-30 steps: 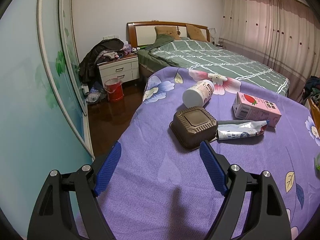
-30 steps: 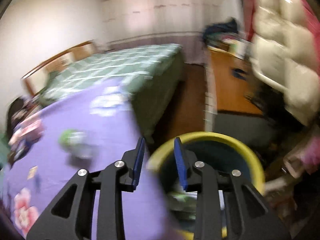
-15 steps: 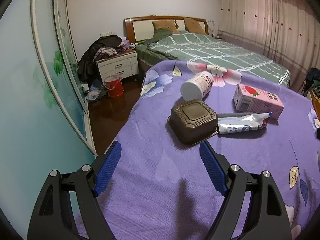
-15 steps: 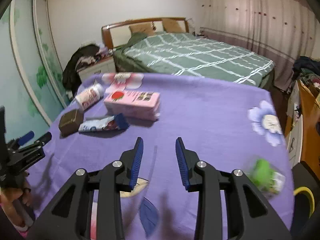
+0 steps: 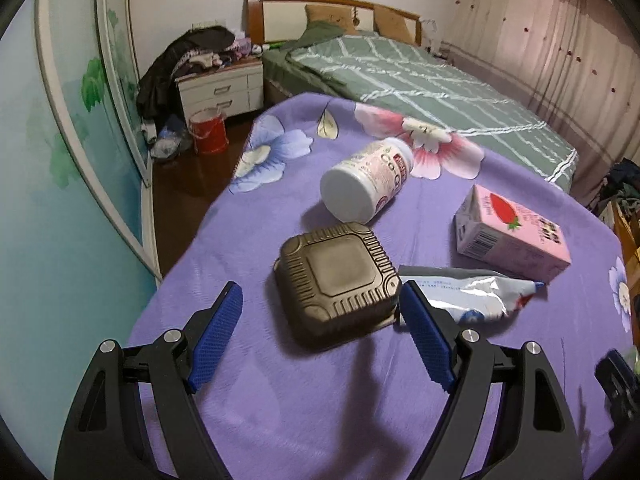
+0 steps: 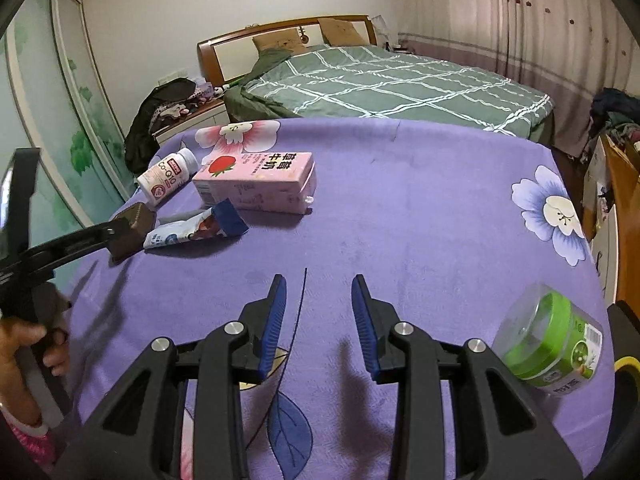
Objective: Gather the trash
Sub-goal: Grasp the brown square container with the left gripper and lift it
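Observation:
On the purple flowered cloth (image 5: 280, 400) a brown square container (image 5: 336, 276) lies upside down. My left gripper (image 5: 320, 300) is open, its fingertips on either side of the container's near end without pressing it. Beyond it lie a white bottle (image 5: 366, 184), a pink milk carton (image 5: 512, 232) and a silver-blue wrapper (image 5: 468, 292). My right gripper (image 6: 319, 284) is open over bare cloth with nothing between its fingers. A green lidded cup (image 6: 552, 344) lies on its side to its right. The carton (image 6: 256, 184), wrapper (image 6: 196, 230) and bottle (image 6: 168, 178) lie far left.
A green checked bed (image 6: 392, 84) stands behind the table. A nightstand (image 5: 220, 92) piled with clothes and a red bucket (image 5: 208, 130) sit by the painted sliding doors (image 5: 60, 160). A yellow bin rim (image 6: 626, 362) shows past the table's right edge. A hand (image 6: 24, 344) holds the left gripper.
The left gripper has closed in on the brown container, which now lies between its fingertips. The right view has swung from the yellow bin to the table top.

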A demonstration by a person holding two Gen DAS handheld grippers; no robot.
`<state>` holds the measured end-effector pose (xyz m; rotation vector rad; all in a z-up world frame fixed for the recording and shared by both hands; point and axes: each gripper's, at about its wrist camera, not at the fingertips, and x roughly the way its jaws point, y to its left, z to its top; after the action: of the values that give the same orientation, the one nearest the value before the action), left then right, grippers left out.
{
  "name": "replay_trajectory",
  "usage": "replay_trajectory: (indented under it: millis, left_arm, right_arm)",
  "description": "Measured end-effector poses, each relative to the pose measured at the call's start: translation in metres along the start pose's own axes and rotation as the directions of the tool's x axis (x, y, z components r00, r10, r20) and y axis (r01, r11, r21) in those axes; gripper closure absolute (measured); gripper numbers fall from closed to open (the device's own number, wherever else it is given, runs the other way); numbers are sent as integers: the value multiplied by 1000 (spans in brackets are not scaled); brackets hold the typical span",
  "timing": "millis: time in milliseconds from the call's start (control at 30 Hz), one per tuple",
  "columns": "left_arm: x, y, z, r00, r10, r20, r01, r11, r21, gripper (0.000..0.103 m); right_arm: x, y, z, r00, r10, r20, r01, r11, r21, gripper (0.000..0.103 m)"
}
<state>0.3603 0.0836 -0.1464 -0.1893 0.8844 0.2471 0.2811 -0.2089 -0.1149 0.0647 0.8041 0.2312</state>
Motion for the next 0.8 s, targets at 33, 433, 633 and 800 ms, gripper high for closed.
replay_trajectory:
  millis: [33,433,633,800]
  left_arm:
    - [3,0,1,1000,6,-5,-6,1000,-6,23]
    - [29,-4,7,997,66,-29,-67,997,-39,19]
    - [34,-3,12,996,80,-31,-81,995,-51,17]
    - [36,-1,16,997,80,-23,-81,995,-54,29]
  right_arm:
    - [-1,-1,0,1000,0,3,0,1000,1,70]
    - [-6,-3,0,1000,15,7,-16,1000,5,66]
    - [-5,0,-2,1000,18,1,-18,1000,-4,66]
    - [-5,0,-3,1000,11,2,-11,1000,-3,66]
